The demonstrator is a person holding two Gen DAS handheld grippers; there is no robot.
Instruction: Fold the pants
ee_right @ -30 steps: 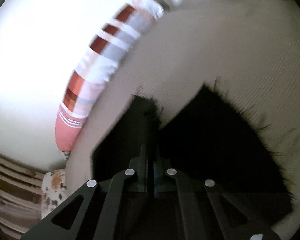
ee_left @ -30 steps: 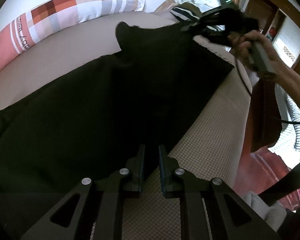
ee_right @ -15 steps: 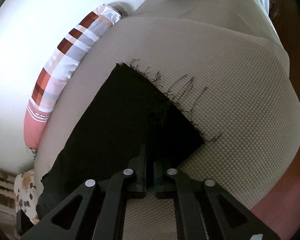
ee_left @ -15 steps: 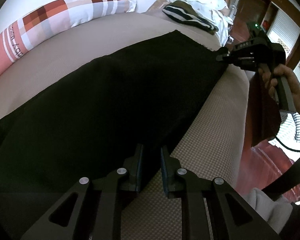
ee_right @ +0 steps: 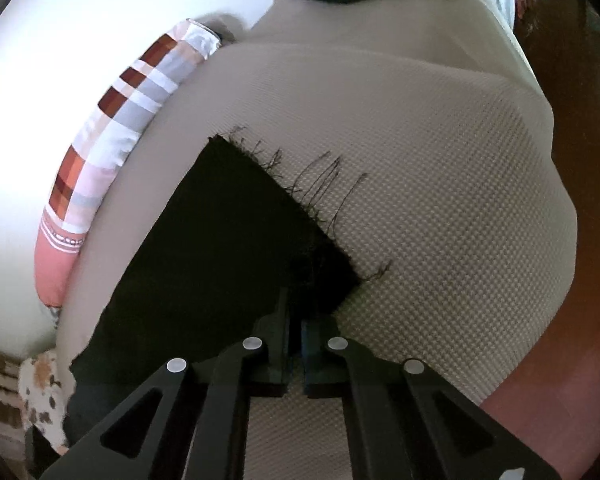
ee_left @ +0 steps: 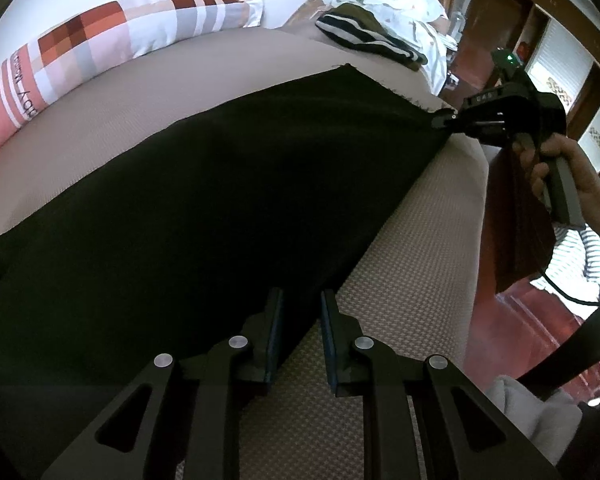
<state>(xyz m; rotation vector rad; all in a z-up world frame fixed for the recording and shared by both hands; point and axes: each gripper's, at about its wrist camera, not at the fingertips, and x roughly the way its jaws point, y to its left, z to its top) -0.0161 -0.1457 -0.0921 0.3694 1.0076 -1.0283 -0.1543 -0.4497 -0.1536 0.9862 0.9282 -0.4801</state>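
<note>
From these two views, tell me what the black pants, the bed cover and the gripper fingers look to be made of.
Black pants: matte woven cloth, likely cotton or a blend; loose threads fray from the hem.
Bed cover: beige textile with a fine grid weave, possibly a woven mat; the raised dots catch light.
Fingers of the left gripper: rigid black plastic or metal with bluish pads, silver fasteners behind them.

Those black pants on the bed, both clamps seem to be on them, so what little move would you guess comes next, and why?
Probably let go. The black pants lie flat on the bed; the right gripper is shut on the frayed corner, and the left gripper is already parted.
</note>
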